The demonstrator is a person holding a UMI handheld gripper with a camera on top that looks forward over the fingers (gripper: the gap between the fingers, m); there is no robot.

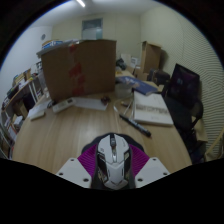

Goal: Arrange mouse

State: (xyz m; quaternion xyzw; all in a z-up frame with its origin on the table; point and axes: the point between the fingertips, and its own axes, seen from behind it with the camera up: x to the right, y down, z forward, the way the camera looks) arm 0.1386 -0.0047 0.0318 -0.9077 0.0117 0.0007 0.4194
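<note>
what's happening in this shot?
A handheld claw has a white and grey mouse between its two fingers, over a wooden table. Both fingers appear to press on its sides, so it looks gripped. Beyond it on the table sit a cardboard box, a keyboard and a laptop.

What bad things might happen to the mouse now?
The mouse sits between the fingers, above the wooden table. If the grip is loose, it might slip and drop onto the table. Moving ahead, it could bump the papers or the cardboard box beyond the fingers.
</note>
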